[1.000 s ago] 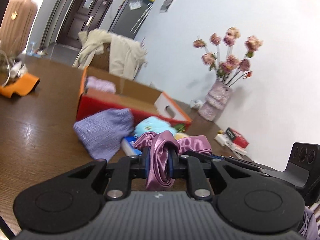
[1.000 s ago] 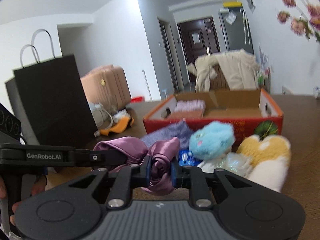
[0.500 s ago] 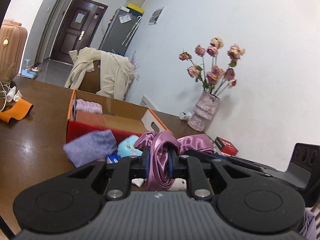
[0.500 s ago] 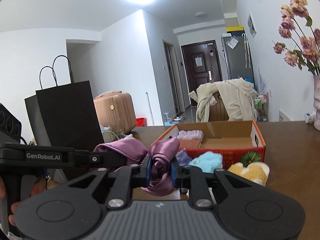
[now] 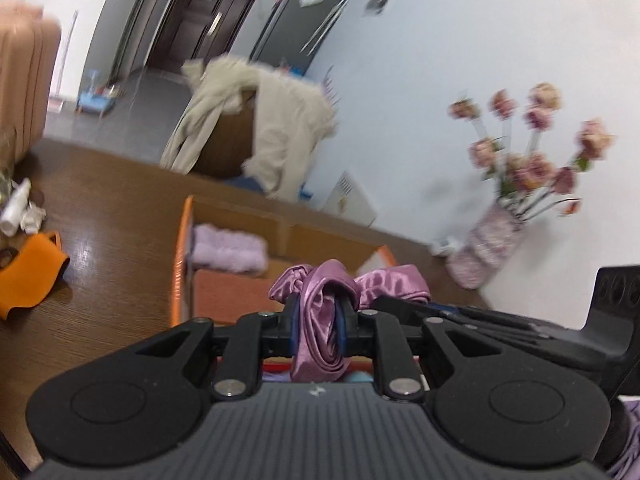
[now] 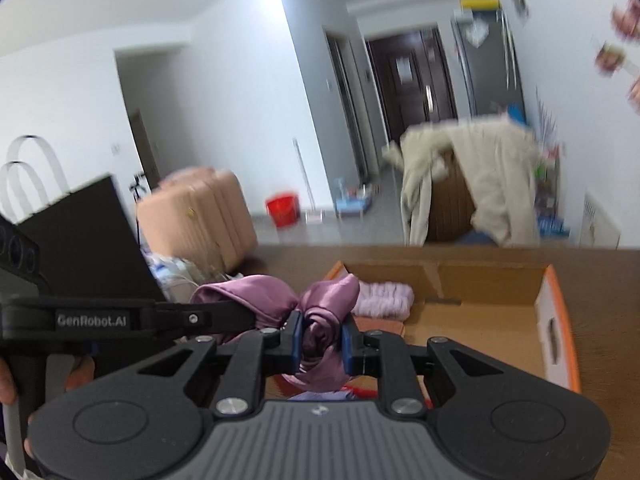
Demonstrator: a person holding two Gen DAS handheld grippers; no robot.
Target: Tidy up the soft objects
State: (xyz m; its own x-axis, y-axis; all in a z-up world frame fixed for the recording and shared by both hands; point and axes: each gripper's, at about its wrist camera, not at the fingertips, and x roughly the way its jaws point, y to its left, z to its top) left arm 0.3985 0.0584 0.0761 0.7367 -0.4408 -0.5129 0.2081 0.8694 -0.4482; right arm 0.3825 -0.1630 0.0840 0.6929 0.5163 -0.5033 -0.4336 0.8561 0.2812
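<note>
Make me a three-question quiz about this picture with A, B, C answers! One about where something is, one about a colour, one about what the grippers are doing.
1. Where is the fluffy lilac towel?
A. Inside the cardboard box
B. On the chair
C. In the black bag

2. What colour is the satin cloth?
A. Green
B. Purple-pink
C. White

3. What are the left gripper and right gripper doing?
A. Both open
B. Both pinching the cloth
C. One is empty

Answers: A, it lies in the box's back corner; B, the sheen is purple-pink; B, cloth is squeezed between both pairs of pads.
</note>
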